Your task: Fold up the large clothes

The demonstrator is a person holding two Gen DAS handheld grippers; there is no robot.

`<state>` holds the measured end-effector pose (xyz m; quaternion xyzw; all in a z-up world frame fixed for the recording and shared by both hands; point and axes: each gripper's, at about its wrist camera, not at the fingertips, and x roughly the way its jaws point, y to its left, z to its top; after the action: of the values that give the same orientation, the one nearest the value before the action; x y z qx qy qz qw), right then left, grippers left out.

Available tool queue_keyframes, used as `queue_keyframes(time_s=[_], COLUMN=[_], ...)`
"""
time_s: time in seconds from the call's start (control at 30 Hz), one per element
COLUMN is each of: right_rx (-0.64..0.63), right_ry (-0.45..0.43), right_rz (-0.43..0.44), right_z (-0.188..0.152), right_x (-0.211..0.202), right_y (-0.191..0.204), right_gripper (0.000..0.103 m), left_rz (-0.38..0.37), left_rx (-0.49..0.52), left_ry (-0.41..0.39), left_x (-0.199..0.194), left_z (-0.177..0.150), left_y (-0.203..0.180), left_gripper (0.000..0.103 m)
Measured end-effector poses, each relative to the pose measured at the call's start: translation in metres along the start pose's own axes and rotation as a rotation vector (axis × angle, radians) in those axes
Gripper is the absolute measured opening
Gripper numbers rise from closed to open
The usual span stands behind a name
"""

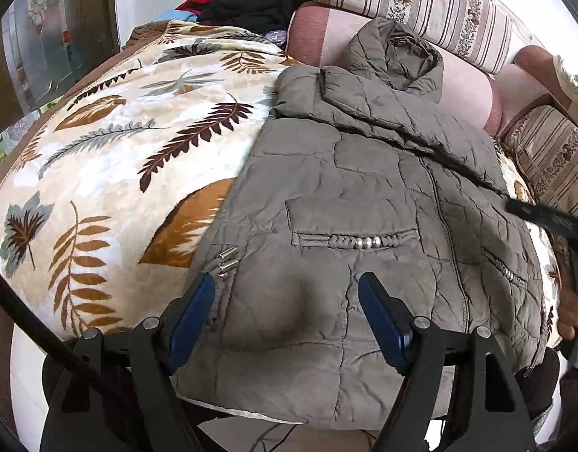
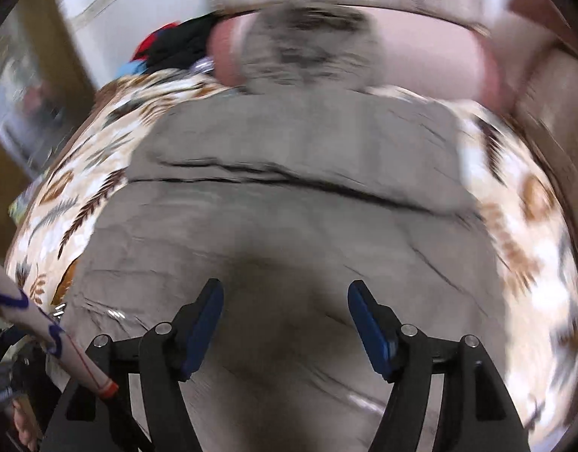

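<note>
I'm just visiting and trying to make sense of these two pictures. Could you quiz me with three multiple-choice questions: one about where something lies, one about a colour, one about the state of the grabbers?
1. Where does the padded jacket lie?
A. on a leaf-patterned blanket
B. on a hanger
C. in a basket

2. What colour is the jacket?
A. bright red
B. grey-green
C. white

3. How do the left gripper and right gripper stand?
A. both open, holding nothing
B. both clamped on a sleeve
C. one open, one shut

Answers:
1 A, the blanket shows around the jacket in both views.
2 B, its quilted cloth is a dull grey-green.
3 A, each pair of blue pads stands wide apart above the cloth.
</note>
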<state>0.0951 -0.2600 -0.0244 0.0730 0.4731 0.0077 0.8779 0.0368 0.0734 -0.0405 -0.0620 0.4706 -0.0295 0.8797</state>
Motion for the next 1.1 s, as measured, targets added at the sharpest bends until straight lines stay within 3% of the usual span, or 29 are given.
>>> queue_keyframes(time_s=[0.2,0.3,0.57,0.67,0.83,0.87,0.97,1.0,1.1], right_rx=[0.144,0.193,0.287,0.322,0.314,0.309,0.306,0.305,0.317], right_ry=[-0.029,-0.021,0.024,0.045,0.075,0.081,0.089,0.087,0.080], right_rz=[-0.134,-0.184,-0.144,-0.082,0.012,0.027,0.058,0.068,0.089], right_z=[-0.028,-0.043,-0.068,-0.076,-0.089,-0.090,-0.091,-0.091,-0.089], right_x=[-0.032,-0.033,-0.013,-0.008,0.000,0.002,0.007,0.006,0.000], right_y=[-0.084,-0.114,-0.154,-0.162,-0.157,-0.155,-0.149,-0.149,-0.155], right_gripper=[0.082,0.088,0.089,0.089,0.088,0.085,0.058,0.045,0.023], left_rz=[0.054,0.043,-0.072,-0.127,-0.083,-0.080,-0.055,-0.056,-0.057], left_rx=[-0.057,-0.092,-0.104,-0.115,-0.050,-0.036,0.013,0.022,0.049], left_ry=[0.011,0.035,0.162,0.221,0.208,0.209,0.219,0.221,0.213], left_x=[0.005,0.015,0.068,0.087,0.091,0.090,0.086,0.083,0.074], left_z=[0.012,0.020,0.037,0.035,0.028,0.028,0.023,0.021,0.018], left_y=[0.025,0.041,0.058,0.055,0.036,0.032,0.021,0.016,0.007], left_gripper=[0.077,0.077,0.077,0.077,0.077,0.076,0.058,0.051,0.044])
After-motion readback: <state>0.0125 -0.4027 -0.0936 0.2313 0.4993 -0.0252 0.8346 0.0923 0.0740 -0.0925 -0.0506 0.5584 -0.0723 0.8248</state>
